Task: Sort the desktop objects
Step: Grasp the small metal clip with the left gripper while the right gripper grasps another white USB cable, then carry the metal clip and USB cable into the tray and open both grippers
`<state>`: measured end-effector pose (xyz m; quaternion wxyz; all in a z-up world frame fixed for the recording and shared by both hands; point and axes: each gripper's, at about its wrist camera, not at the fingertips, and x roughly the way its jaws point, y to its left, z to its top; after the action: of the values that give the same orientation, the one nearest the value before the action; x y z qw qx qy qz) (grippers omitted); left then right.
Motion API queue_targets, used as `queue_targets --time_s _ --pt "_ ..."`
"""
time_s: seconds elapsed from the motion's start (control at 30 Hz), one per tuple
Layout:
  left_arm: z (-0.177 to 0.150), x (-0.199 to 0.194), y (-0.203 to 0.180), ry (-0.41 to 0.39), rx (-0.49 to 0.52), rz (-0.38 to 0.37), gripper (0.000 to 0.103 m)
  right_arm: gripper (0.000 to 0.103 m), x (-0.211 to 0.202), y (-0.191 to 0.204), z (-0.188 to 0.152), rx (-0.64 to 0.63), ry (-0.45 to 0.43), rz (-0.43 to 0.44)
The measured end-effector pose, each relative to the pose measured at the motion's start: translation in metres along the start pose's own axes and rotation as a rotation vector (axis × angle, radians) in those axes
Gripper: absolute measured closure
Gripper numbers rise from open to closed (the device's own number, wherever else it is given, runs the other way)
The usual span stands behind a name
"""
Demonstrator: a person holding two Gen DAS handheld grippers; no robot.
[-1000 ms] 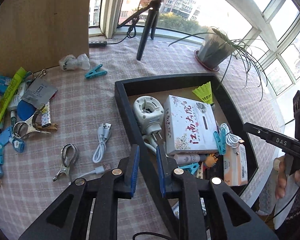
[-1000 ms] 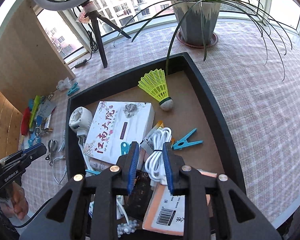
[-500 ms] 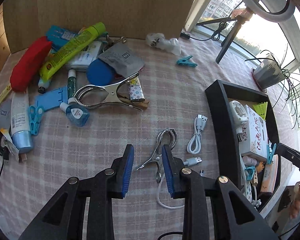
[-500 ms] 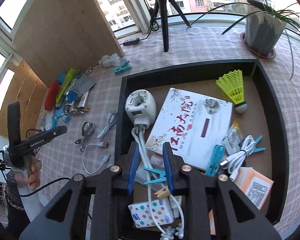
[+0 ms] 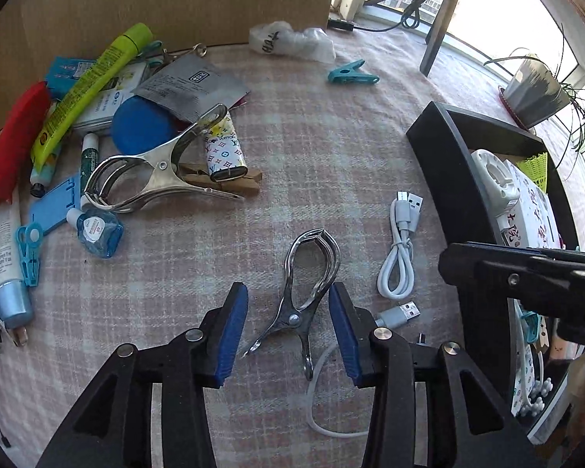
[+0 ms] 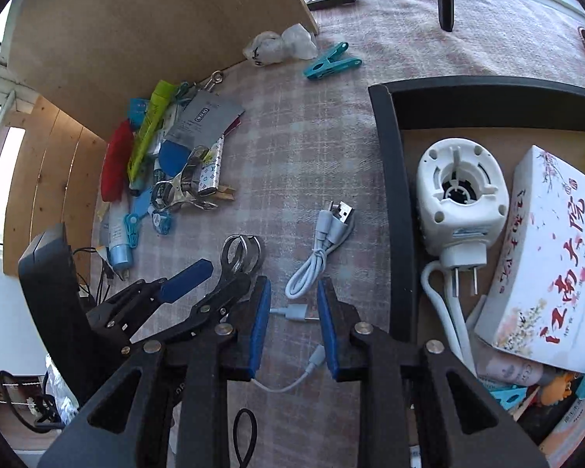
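A small metal clip (image 5: 304, 284) lies on the checked tablecloth between the blue pads of my left gripper (image 5: 288, 331). Its jaws are opening and the pads stand clear of the clip. In the right wrist view the same clip (image 6: 241, 253) shows just beyond the left gripper (image 6: 210, 284). My right gripper (image 6: 293, 327) hangs open over the cloth beside the black tray (image 6: 394, 195), with the plug of a loose thin white cable (image 6: 292, 312) lying between its pads, untouched. A coiled white USB cable (image 5: 399, 257) lies just ahead. The right gripper (image 5: 448, 263) enters the left wrist view from the right.
A heap sits at the left: a large metal clip (image 5: 156, 171), a green tube (image 5: 93, 85), a red pouch (image 5: 15, 140), a blue bottle (image 5: 97, 230). A teal peg (image 5: 351, 74) lies further back. The tray holds a white plug-in device (image 6: 460, 195) and a printed box (image 6: 546, 257).
Both grippers have swung from over the tray to the cloth left of it and come lower. The left jaws have widened, and the small metal clip now lies between them.
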<state>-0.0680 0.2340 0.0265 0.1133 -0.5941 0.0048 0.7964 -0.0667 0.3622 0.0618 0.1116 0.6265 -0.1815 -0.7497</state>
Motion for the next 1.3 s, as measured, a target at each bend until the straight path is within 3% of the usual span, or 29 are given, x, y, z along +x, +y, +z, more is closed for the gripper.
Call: queue_targets --time_s 0.3,0.47,0.53,0.67,0.77,1.0,1.3 --pt "0.003 0.007 0.01 -0.009 -0.009 0.033 0.064 0.079 0.028 0.012 0.011 -0.027 0.021 -0.149" --pt "0.005 0.005 0.021 -0.016 -0.044 0.046 0.08 0.079 0.038 0.014 0.017 -0.042 0.033 -0.202" --pt "0.004 0.004 0.025 -0.02 -0.056 0.037 0.081 0.079 0.041 0.019 0.019 -0.065 0.028 -0.224" --pt "-0.002 -0.002 0.038 -0.03 -0.077 0.034 0.082 0.078 0.052 0.029 0.019 -0.121 0.054 -0.225" --pt "-0.005 -0.005 0.051 -0.031 -0.12 0.015 0.082 0.085 0.054 0.033 0.018 -0.16 0.043 -0.223" --pt "-0.016 -0.017 0.067 -0.039 -0.173 -0.014 0.083 0.091 0.046 0.032 0.006 -0.174 0.02 -0.15" --pt "-0.004 -0.045 0.033 -0.088 -0.13 -0.048 0.083 0.092 -0.012 0.027 -0.013 -0.222 -0.062 -0.086"
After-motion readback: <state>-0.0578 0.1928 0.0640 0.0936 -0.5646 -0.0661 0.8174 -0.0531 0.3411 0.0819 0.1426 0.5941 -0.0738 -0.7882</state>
